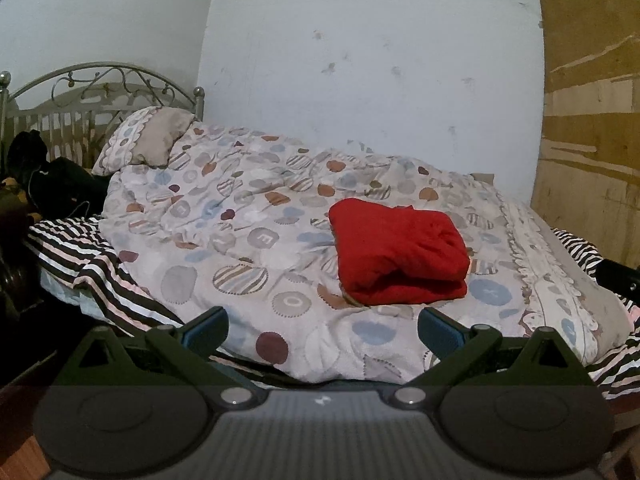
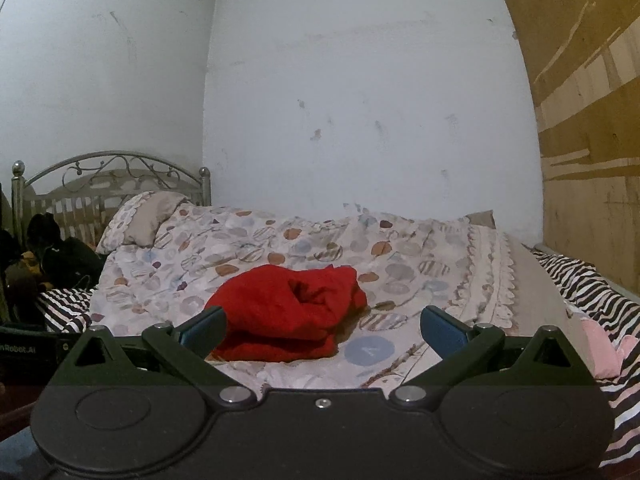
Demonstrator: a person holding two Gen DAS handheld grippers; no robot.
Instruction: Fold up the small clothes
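The red garment (image 1: 400, 252) lies folded on the duvet (image 1: 240, 240), centre-right in the left view, lower centre in the right. Both grippers, left (image 1: 322, 330) and right (image 2: 322, 330), are spread and empty; the right looks nearer, the bundle's long axis crosswise.

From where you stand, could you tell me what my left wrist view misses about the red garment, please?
Observer: In the right wrist view, the red garment shows a rumpled hollow on its top right side, so the top fold looks less tidy than from your angle.
Operator: Thank you. Is the right gripper holding it?
Observer: No. The right gripper is open, with nothing between its fingers.
Operator: Anything near the bed's right edge?
Observer: Yes, a pink cloth lies on the striped sheet; your view shows only a sliver.
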